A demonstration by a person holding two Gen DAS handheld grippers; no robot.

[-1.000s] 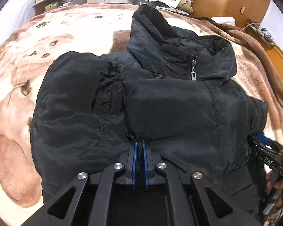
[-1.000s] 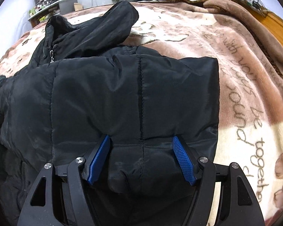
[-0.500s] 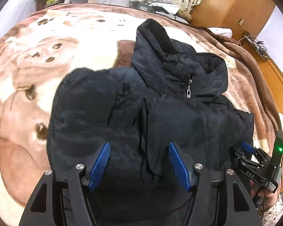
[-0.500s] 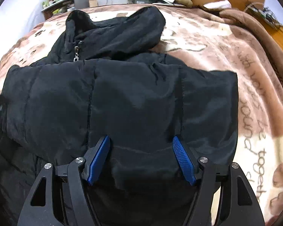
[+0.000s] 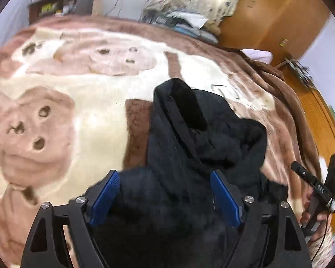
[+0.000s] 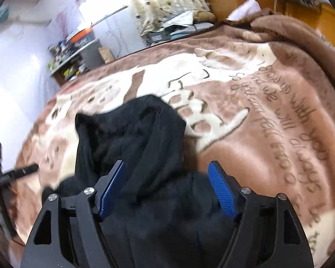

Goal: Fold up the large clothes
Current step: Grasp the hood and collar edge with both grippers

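We had the black puffer jacket lying on the bear-print blanket, its hood pointing away from us. Both the left gripper and the right gripper stood released, jaws wide over the padded body — nothing grasped. We judged the fold half made; the next move called for catching the near edge — evenly

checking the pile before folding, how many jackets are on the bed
1. A single black jacket lies on the blanket, hood end pointing away, in front of both open tools; the right wrist view shows the same one. Anything beneath it would be hidden.
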